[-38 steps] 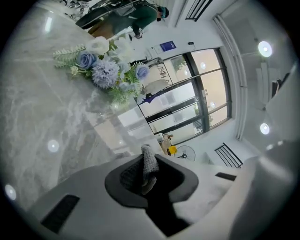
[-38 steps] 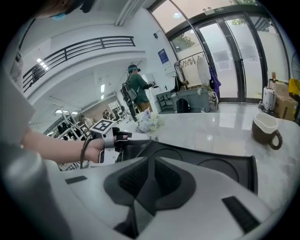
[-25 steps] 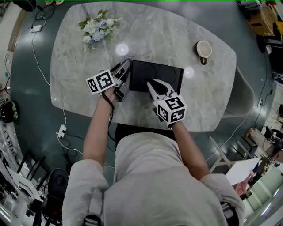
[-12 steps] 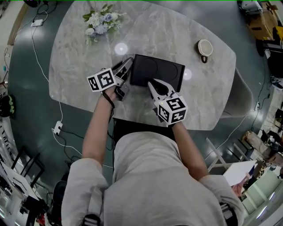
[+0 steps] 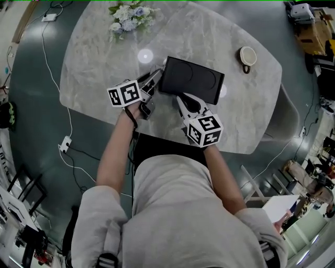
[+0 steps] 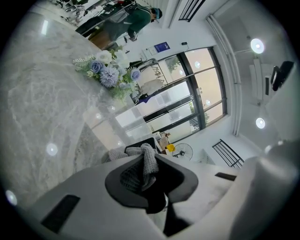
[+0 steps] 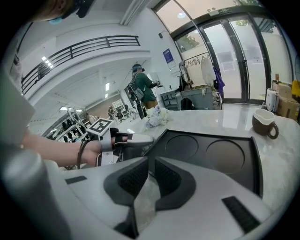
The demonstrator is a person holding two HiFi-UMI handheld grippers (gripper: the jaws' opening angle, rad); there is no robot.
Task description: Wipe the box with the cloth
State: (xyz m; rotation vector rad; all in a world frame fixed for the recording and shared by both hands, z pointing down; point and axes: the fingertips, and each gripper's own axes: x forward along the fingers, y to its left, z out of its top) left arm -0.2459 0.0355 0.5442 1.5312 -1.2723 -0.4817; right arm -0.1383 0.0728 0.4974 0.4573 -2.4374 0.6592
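Head view looks down on a marble table with the person standing at its near edge, both forearms reaching out over it. The box, black and shallow with two round hollows in its top, lies flat near the middle of the table, turned a little askew to the near edge.

The right gripper meets the box at its near rim. In the right gripper view its jaws stand almost together, only a thin slit between the pads, and their tips pinch that rim at the near left corner of the box; pale marble shows through the slit lower down.

The left gripper points at the box's left end, its tips just beside that edge. In the left gripper view its jaws are closed tight on the cloth, a grey knitted wad bunched between the pads and poking out past the tips. Whether the cloth touches the box cannot be told.

Flowers, white and blue, lie at the far left of the table, well apart from the box. A cup stands to the far right.
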